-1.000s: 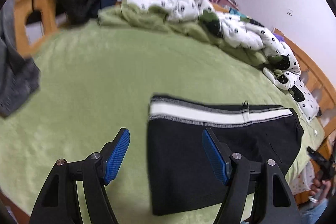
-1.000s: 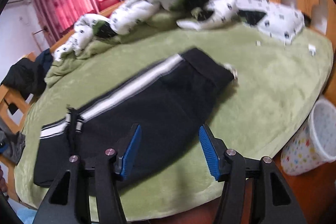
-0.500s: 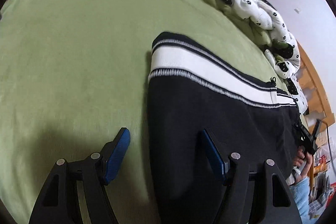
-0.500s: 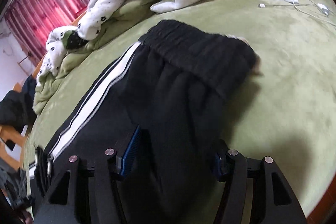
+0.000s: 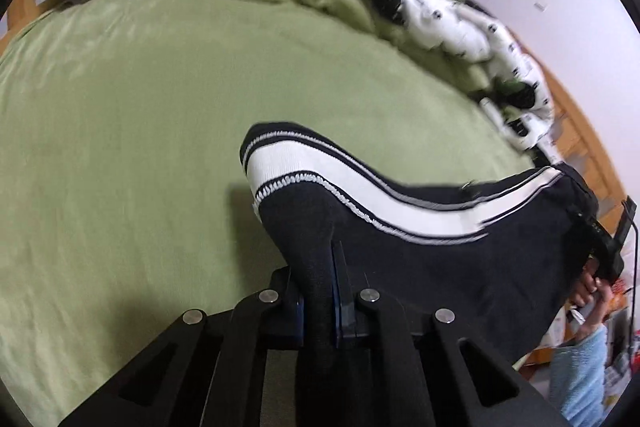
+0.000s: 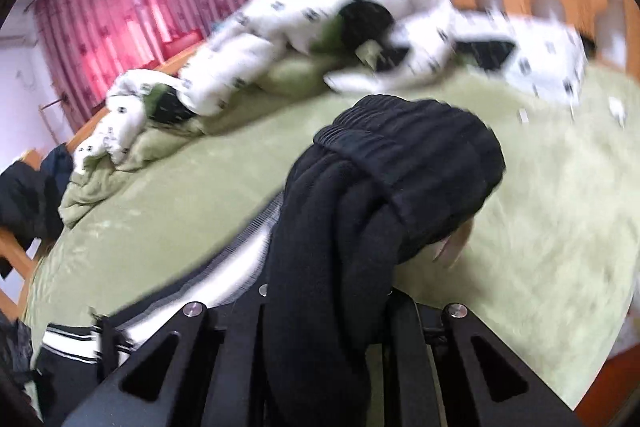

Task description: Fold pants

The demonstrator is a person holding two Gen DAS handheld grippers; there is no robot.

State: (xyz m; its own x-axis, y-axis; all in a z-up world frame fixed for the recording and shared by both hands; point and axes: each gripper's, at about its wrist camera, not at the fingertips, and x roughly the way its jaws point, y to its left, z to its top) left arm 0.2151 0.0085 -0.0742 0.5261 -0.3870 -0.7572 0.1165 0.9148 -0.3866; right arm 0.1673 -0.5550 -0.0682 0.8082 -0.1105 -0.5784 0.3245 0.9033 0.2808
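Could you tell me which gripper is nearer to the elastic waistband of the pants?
Right. The right gripper is clamped on the pants just below the waistband. The left gripper grips the striped cuff end, far from it.

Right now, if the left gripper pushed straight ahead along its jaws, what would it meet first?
The left gripper is already shut on the black pants with the white side stripe, so that fabric bunches ahead first. Beyond it lies the green fleece bedspread; depth is unclear.
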